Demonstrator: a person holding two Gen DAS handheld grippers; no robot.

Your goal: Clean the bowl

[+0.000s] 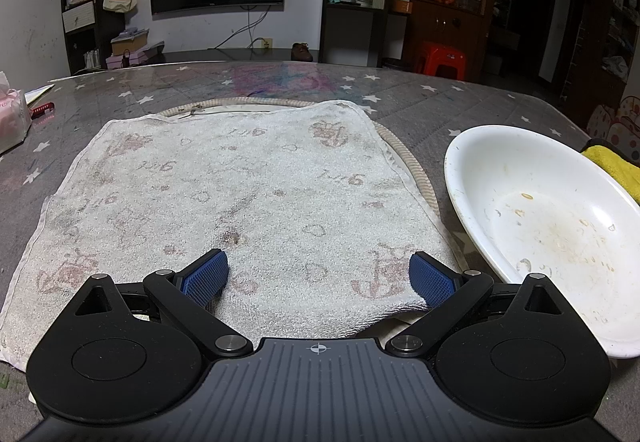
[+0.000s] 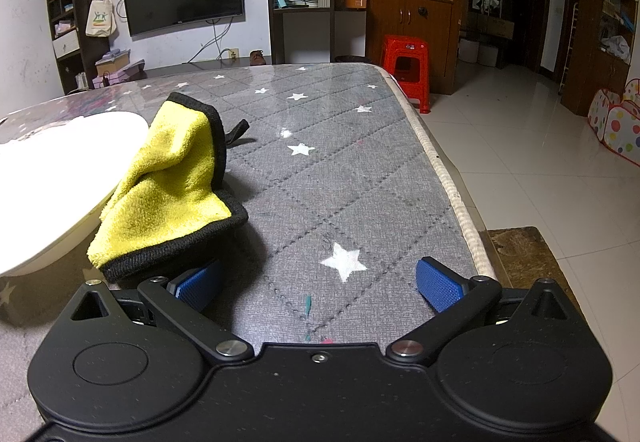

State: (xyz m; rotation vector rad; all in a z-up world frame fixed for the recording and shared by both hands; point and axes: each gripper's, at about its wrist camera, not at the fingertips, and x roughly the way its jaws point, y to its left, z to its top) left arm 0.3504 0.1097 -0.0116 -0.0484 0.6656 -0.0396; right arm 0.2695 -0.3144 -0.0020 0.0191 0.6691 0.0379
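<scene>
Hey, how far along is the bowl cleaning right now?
Barely started. Done: nothing visible; the white bowl still shows brownish residue and specks inside. In hand: nothing. The left gripper is over the white towel with jaws open and empty; the right gripper is open beside the yellow cloth, which leans on the bowl's rim. Left: pick up a cloth, steady the bowl and wipe it out.

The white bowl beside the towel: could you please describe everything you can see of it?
The white bowl is wide, shallow and smooth, plastic by its look. It sits upright on the grey star-patterned table, right of the white towel. Its inside is dirty, with yellowish smears and dried specks. A yellow cloth with black edging lies against its far rim. Neither gripper touches it.
</scene>
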